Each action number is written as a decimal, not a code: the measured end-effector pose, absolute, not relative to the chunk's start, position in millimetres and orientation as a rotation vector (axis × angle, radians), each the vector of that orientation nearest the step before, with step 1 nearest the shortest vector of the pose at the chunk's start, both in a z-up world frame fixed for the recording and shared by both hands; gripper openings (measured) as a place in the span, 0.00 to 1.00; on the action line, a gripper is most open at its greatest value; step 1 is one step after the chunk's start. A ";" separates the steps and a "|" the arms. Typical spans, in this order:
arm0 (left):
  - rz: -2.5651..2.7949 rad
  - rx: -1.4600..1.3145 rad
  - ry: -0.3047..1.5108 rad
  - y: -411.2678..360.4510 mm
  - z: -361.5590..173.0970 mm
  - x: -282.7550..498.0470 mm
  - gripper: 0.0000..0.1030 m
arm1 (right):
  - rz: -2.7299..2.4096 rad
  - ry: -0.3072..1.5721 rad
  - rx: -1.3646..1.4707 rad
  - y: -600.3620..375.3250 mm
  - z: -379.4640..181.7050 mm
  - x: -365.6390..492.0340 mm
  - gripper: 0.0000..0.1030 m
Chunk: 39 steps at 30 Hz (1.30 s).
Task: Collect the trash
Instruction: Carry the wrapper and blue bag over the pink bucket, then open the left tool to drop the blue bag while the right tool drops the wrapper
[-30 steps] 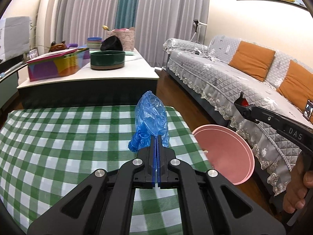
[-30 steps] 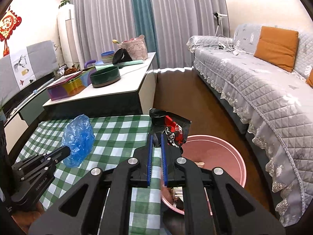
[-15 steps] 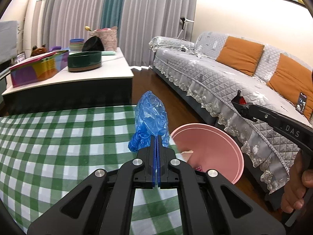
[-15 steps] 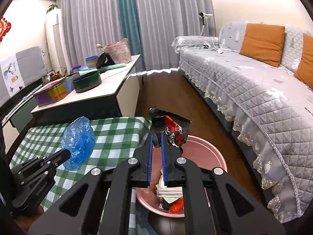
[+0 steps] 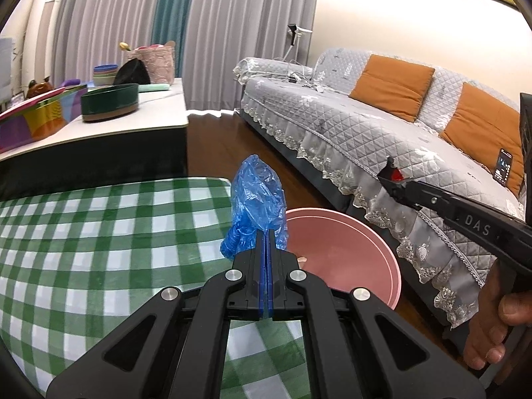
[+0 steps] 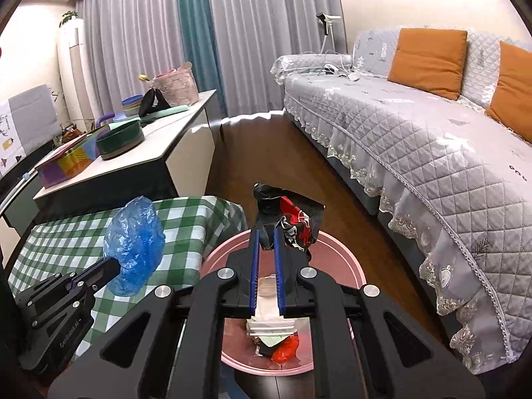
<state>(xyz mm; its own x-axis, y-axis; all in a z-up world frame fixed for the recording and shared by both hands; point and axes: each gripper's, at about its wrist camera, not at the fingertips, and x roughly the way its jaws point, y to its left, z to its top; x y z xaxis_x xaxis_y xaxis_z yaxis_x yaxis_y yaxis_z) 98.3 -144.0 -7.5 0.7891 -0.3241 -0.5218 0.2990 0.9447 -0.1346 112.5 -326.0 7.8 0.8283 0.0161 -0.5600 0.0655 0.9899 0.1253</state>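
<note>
My left gripper [image 5: 265,232] is shut on a crumpled blue plastic bag [image 5: 256,206] and holds it over the right edge of the green checked table [image 5: 99,232], beside the pink bin [image 5: 365,266]. My right gripper [image 6: 266,232] is shut on a black and red snack wrapper [image 6: 292,219] and holds it above the pink bin [image 6: 332,252], which holds folded paper and red scraps. The blue bag [image 6: 136,242] and the left gripper also show in the right wrist view at lower left.
A grey quilted sofa [image 6: 415,133] with orange cushions runs along the right. A white side table [image 6: 159,139] with bowls, a basket and a colourful box stands behind the checked table. Wooden floor lies between them. A phone [image 5: 503,166] lies on the sofa.
Both grippers have moved right, toward the bin. The right gripper with the wrapper now hangs over the bin's opening. The left gripper with the blue bag has neared the table's right edge.
</note>
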 end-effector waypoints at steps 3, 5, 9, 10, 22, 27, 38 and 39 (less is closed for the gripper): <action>-0.346 -0.050 0.573 -150.4 -11.5 103.2 0.00 | -0.038 0.597 0.143 -328.4 4.6 114.8 0.09; -0.351 -0.050 0.576 -153.7 -13.8 105.5 0.00 | -0.047 0.596 0.142 -330.3 3.2 116.5 0.09; -0.369 -0.043 0.579 -162.9 -17.9 110.0 0.00 | -0.064 0.604 0.150 -336.7 -1.6 120.6 0.09; -0.373 -0.039 0.578 -164.9 -18.6 110.6 0.00 | -0.069 0.606 0.156 -338.5 -3.0 121.6 0.09; -0.437 -0.023 0.596 -184.6 -26.5 118.1 0.00 | -0.096 0.650 0.162 -343.4 -17.3 133.1 0.13; -0.451 -0.019 0.599 -189.0 -27.1 117.0 0.15 | -0.114 0.665 0.179 -350.0 -21.8 134.0 0.27; -0.445 -0.019 0.585 -185.1 -19.0 110.3 0.18 | -0.130 0.646 0.182 -353.8 -12.4 125.5 0.41; -0.441 -0.021 0.579 -183.0 -16.3 108.5 0.18 | -0.135 0.640 0.184 -354.0 -10.0 123.2 0.48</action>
